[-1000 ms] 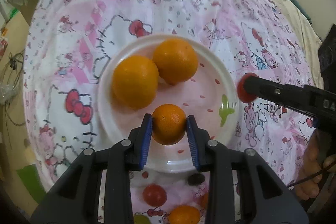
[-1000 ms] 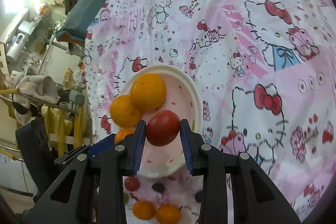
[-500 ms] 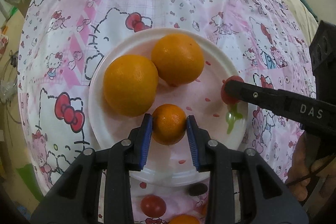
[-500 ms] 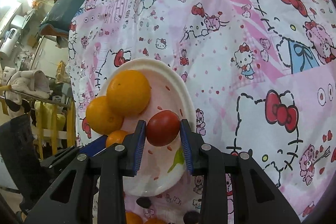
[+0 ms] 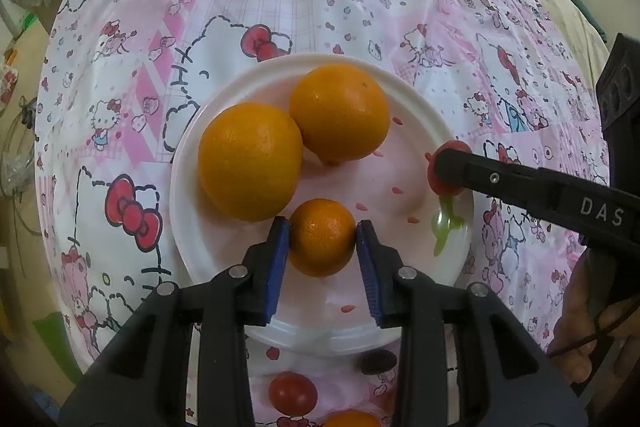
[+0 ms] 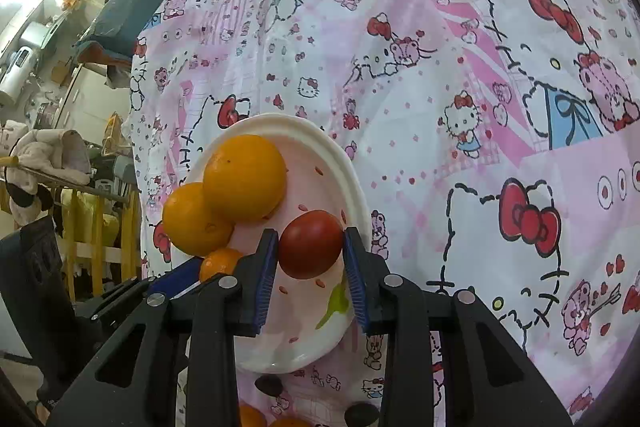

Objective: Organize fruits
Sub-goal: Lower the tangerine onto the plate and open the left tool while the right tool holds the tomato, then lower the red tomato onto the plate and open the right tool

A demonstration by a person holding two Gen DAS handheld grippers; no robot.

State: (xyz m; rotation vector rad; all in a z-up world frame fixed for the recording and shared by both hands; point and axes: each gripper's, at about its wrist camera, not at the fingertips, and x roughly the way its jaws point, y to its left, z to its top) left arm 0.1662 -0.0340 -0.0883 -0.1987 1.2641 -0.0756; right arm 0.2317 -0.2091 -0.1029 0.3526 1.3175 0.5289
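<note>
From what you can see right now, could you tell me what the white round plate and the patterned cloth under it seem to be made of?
The white round plate looks like thin moulded plastic or foam: matte, with a stepped rim and printed red specks; ceramic cannot be ruled out. The pink cartoon-cat patterned cloth looks like thin woven fabric: printed, matte, and creased into soft folds.

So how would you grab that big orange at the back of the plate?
Grip the big orange across its widest middle, coming straight down from above. It is round, so the middle holds best. Its front-left side touches the other large orange, and the white plate rim curves behind it, so from the side one finger has no room.
</note>
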